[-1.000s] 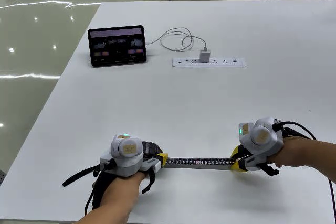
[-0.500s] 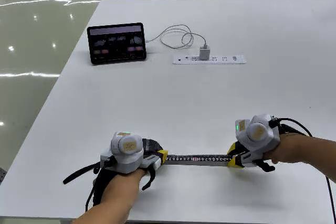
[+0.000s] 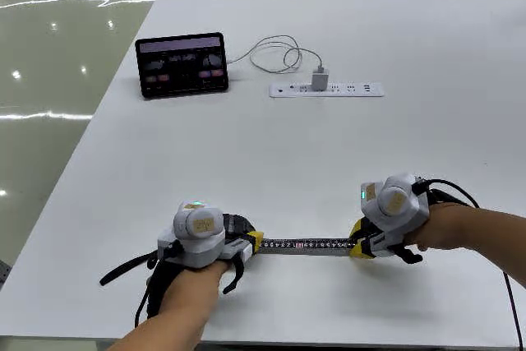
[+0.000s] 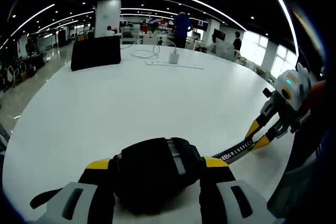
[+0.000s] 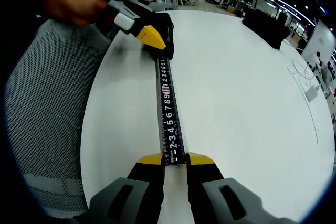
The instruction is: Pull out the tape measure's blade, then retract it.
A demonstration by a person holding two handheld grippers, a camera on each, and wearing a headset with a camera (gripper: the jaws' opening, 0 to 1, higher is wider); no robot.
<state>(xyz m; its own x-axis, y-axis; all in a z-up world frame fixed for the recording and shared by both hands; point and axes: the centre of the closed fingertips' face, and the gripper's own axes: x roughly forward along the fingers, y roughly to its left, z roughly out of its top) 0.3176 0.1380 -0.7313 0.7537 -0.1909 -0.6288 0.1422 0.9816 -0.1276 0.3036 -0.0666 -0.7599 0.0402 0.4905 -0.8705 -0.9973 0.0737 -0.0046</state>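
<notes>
A tablet [image 3: 182, 65] is propped at the back left of the table [image 3: 271, 162]. Nearer, the tape measure [image 4: 155, 174] is squeezed between the left gripper's [image 3: 251, 244] fingers. Its blade [image 3: 304, 245] is laid flat towards the right. A power strip [image 3: 326, 89] is seen far behind, well apart. The blade's tip is pinched by the right gripper [image 3: 357, 248].

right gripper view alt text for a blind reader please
The right gripper pinches the end of a tape measure blade, which runs across a white table to its black case, held by the left gripper.
</notes>
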